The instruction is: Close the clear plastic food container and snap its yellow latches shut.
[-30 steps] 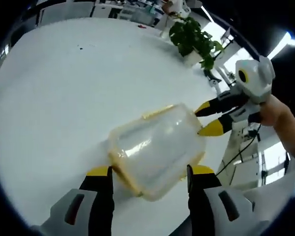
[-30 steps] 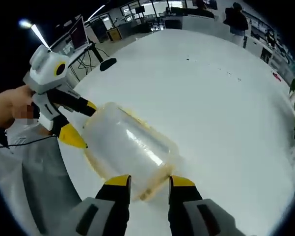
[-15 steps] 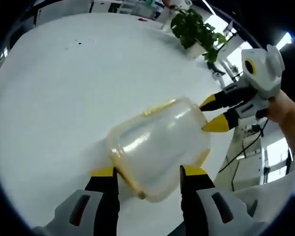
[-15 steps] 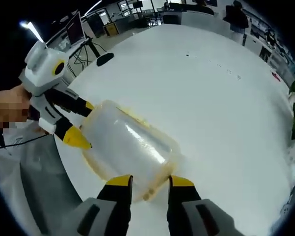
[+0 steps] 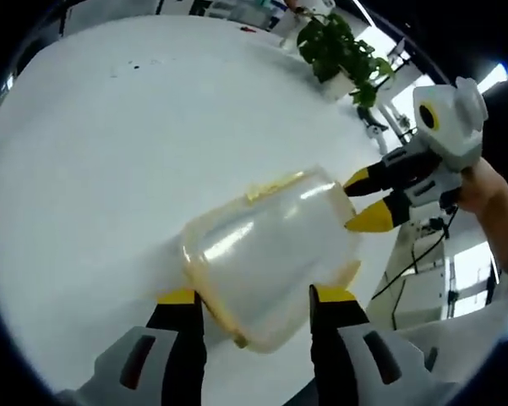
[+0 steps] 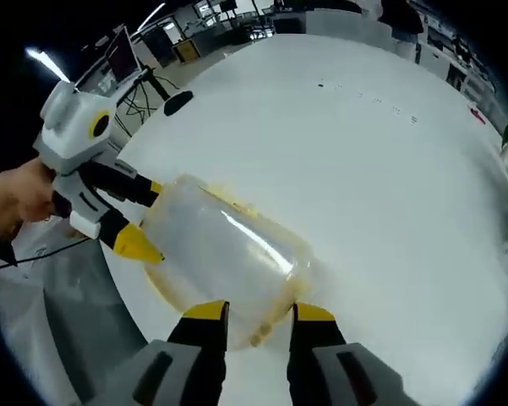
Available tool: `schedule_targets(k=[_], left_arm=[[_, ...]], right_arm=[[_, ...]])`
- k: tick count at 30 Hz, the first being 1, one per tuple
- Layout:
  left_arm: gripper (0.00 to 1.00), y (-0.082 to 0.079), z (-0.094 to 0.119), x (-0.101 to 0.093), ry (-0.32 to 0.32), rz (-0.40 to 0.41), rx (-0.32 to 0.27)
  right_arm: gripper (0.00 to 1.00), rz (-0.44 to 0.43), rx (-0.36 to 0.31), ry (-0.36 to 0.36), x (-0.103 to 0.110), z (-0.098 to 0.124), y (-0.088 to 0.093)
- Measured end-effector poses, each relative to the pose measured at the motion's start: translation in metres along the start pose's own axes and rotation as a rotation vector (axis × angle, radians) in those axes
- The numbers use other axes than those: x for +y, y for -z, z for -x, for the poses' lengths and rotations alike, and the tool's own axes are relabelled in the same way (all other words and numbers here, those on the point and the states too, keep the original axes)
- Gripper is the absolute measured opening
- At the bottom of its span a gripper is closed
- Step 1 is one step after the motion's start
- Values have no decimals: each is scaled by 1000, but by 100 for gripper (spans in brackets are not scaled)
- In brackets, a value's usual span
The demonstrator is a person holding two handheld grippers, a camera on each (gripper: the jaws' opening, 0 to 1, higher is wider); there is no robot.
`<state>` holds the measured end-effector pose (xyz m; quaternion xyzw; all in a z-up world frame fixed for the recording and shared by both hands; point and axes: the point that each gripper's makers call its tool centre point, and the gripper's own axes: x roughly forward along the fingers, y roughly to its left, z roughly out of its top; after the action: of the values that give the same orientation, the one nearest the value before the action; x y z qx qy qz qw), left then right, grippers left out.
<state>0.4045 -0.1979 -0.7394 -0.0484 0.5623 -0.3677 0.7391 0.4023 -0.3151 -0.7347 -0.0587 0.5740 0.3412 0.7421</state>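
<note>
The clear plastic food container (image 5: 266,258) lay on the white desk (image 5: 110,144), close to its near edge, with both grippers at opposite ends of it. In the left gripper view, the left gripper (image 5: 258,296) had its yellow-tipped jaws standing apart on either side of the container's near end, at or just beside its walls; whether they pressed on it could not be told. The same view showed the right gripper (image 5: 362,203) coming in from the right, its tips a little apart at the container's far corner, a hand (image 5: 490,190) behind it, and a potted plant (image 5: 342,55) beyond the desk.

The right gripper view gave the other side: the right gripper's jaws were set narrowly apart around the yellow rim at the container's end (image 6: 258,326), contact unclear. There the left gripper's tips (image 6: 139,224) met the container's opposite end. A yellow latch (image 5: 275,183) showed along the upper rim, its position unclear. Monitors (image 6: 122,59) stood beyond the desk.
</note>
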Motion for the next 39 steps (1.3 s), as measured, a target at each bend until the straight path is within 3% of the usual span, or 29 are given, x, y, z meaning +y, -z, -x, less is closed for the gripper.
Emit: schedule_targets(k=[9, 16, 20, 23, 28, 30, 34, 37, 39], left_arm=[[49, 1, 1, 7, 17, 0, 9], [50, 1, -2, 5, 13, -6, 8], [57, 1, 0, 14, -15, -44, 11], [54, 5, 3, 14, -6, -46, 26], [57, 2, 10, 17, -50, -178, 18], [61, -1, 10, 13, -48, -191, 1], [59, -2, 14, 11, -61, -357, 10], [59, -8, 16, 7, -51, -481, -14], [56, -10, 18, 4, -43, -520, -27]], right_arm=[[27, -37, -25, -14, -2, 3, 2], [29, -6, -35, -18, -3, 4, 3], [29, 36, -32, -9, -3, 4, 3], [29, 42, -21, -10, -2, 4, 5], [32, 91, -25, 18, -9, 8, 3], [34, 108, -35, 45, -14, 11, 2], [33, 150, -49, 41, -14, 17, 0], [37, 289, -74, 23, -7, 20, -6], [37, 355, -71, 40, -7, 22, -6]])
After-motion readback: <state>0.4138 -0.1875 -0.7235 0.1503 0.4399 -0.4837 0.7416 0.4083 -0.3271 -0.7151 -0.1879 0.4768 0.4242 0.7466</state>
